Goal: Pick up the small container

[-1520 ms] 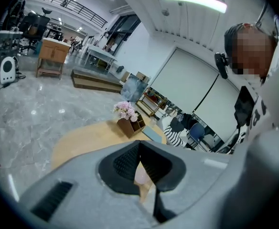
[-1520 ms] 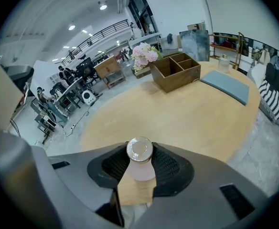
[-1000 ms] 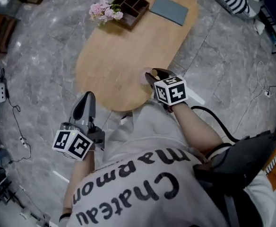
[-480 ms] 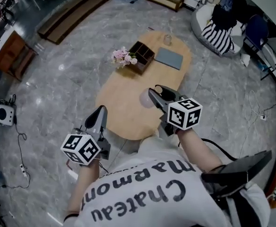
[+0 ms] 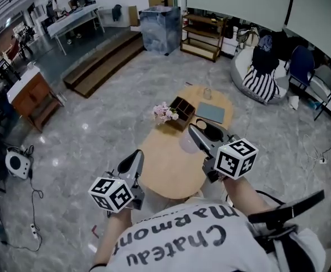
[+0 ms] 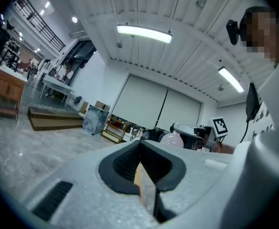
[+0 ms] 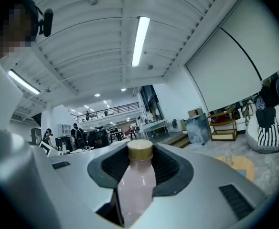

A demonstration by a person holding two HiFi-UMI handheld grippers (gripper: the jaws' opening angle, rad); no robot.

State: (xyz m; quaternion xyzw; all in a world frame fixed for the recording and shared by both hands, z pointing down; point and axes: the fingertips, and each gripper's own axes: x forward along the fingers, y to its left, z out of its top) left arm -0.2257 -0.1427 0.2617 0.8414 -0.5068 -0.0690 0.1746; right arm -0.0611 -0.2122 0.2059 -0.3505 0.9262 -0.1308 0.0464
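Note:
The small container is a pale pink bottle (image 7: pixel 135 185) with a gold cap, and it stands upright between the jaws of my right gripper (image 7: pixel 140 163). In the head view the right gripper (image 5: pixel 202 134) holds the bottle (image 5: pixel 187 143) high above the oval wooden table (image 5: pixel 171 174). My left gripper (image 5: pixel 134 158) hangs over the table's left edge with nothing in it. Its jaws meet at the tips in the left gripper view (image 6: pixel 140 149). That view also catches the bottle (image 6: pixel 172 140) off to the right.
On the table's far end lie a wooden organiser box (image 5: pixel 182 113), pink flowers (image 5: pixel 164 113), a grey-blue notebook (image 5: pixel 212 113) and a glass (image 5: pixel 207 93). A striped cushion (image 5: pixel 259 84), a low shelf (image 5: pixel 202 35), wooden steps (image 5: pixel 100 67) and a white floor device (image 5: pixel 18 163) surround it.
Both grippers have risen well above the table, the right one carrying the bottle up with it. The head view has tilted up and shows far more of the room.

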